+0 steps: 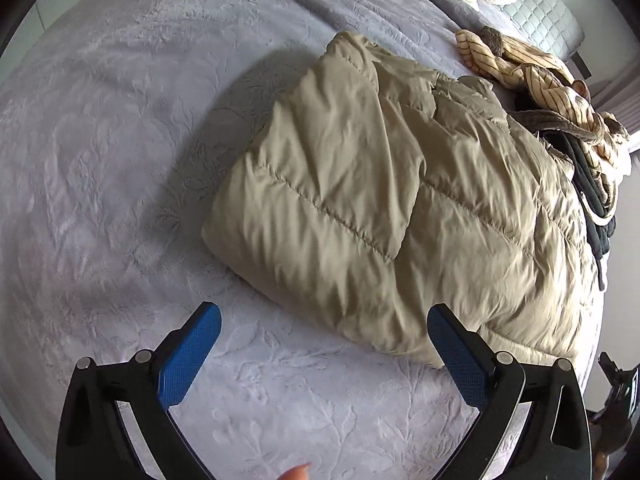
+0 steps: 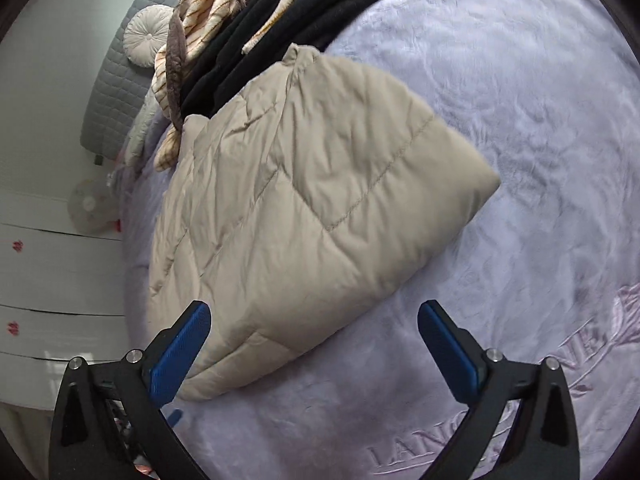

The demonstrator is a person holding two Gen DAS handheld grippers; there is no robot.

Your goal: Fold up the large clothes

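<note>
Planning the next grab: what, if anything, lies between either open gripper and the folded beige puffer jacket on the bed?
Nothing visible. The left gripper and right gripper stand open right at the beige puffer jacket edge, only lavender blanket between.

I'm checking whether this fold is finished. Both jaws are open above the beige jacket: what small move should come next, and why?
Probably take the left gripper and right gripper away from the jacket. It already lies as a compact folded bundle on the blanket, and neither gripper holds anything. An unfolded pile waits behind it.
</note>
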